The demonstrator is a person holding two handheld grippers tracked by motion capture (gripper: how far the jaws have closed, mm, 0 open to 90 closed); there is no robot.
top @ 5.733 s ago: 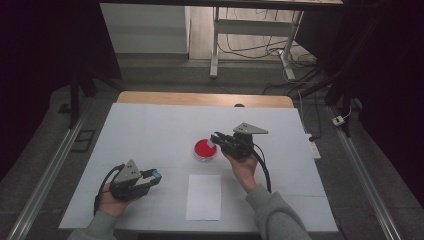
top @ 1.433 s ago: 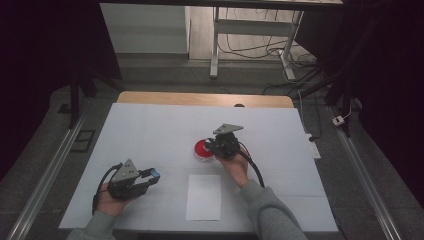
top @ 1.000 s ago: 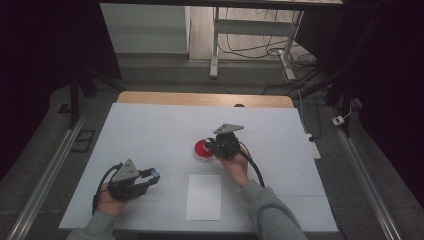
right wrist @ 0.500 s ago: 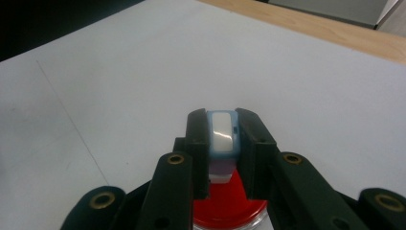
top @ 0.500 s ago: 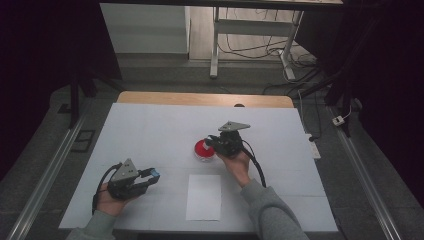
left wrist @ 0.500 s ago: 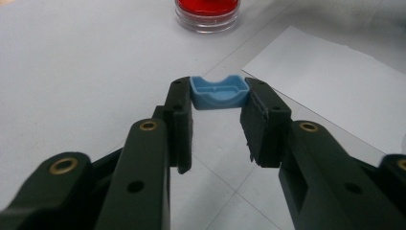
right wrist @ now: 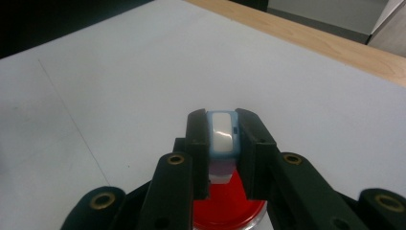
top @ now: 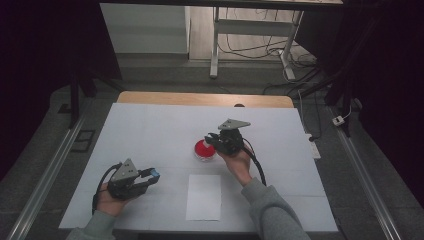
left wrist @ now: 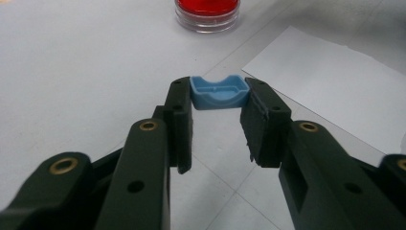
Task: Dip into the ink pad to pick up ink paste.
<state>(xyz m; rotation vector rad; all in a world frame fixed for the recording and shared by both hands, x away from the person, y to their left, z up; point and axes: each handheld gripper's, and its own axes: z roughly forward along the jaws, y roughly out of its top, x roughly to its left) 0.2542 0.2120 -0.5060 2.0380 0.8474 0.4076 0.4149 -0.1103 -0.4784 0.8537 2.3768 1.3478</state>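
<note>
**Over the red dish: two blue pieces held, one in each gripper**

Between the jaws of the right gripper (right wrist: 222, 143), a small blue-rimmed piece with a pale face (right wrist: 221, 133) is clamped upright, directly above the red dish (right wrist: 230, 211). From the high view that gripper (top: 214, 141) hangs just over the right edge of the red dish (top: 204, 149), near the middle of the table (top: 150, 125).

Left gripper (left wrist: 218, 103): jaws clenched on a blue tray-shaped piece (left wrist: 219, 91), open side up, pinched by its two ends at the jaw tips. From the high view this gripper (top: 150, 175) rests low near the front left of the table, well apart from the dish, its blue piece (top: 155, 173) pointing towards the paper.

Other items:
- White sheet of paper (top: 204, 197), flat on the table, in front of the dish and between the two hands.
- Red dish seen from the left gripper view (left wrist: 207, 10): clear, round wall, red contents, nothing standing between it and the jaws.
- Wooden table edge (top: 200, 99) along the far side.
- Floor beyond: cables (top: 260, 47) and a metal stand leg (top: 215, 45).
</note>
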